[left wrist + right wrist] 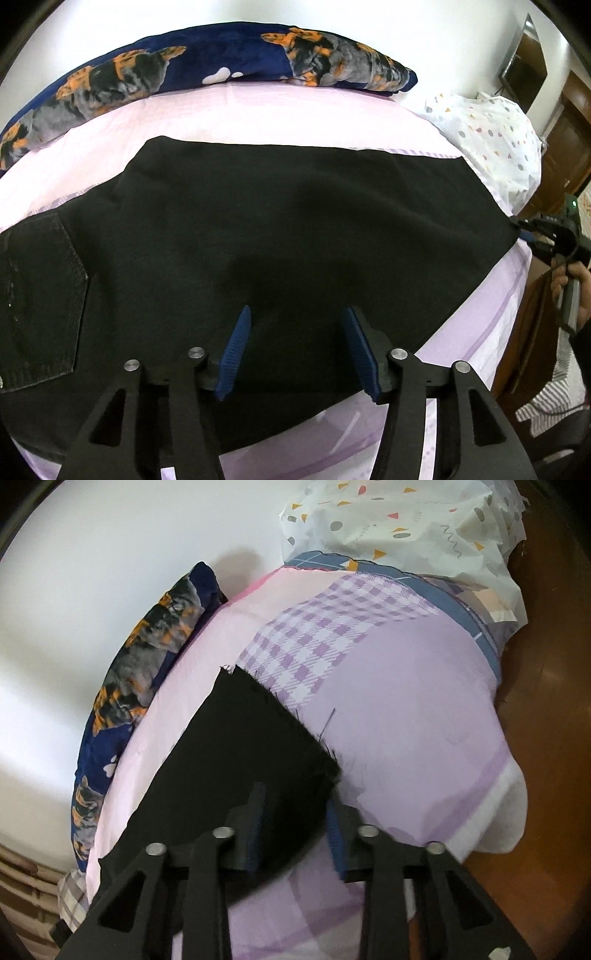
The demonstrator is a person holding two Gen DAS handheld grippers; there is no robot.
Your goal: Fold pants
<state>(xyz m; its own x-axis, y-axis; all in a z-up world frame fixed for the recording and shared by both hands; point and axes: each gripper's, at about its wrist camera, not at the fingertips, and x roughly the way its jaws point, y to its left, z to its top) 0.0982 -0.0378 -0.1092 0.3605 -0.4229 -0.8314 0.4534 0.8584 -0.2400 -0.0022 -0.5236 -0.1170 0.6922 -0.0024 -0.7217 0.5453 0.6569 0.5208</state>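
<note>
Black pants (277, 229) on bed, no writing visible

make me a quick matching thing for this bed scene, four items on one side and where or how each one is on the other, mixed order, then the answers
Items
1. black denim pants
2. navy dog-print plush blanket
3. white confetti-print cloth
4. left gripper

States
A. bunched at the bed's far right corner
B. open above the pants' near edge
C. spread flat on the lilac sheet
D. along the bed's far edge by the wall

Pairs: 1-C, 2-D, 3-A, 4-B
</note>
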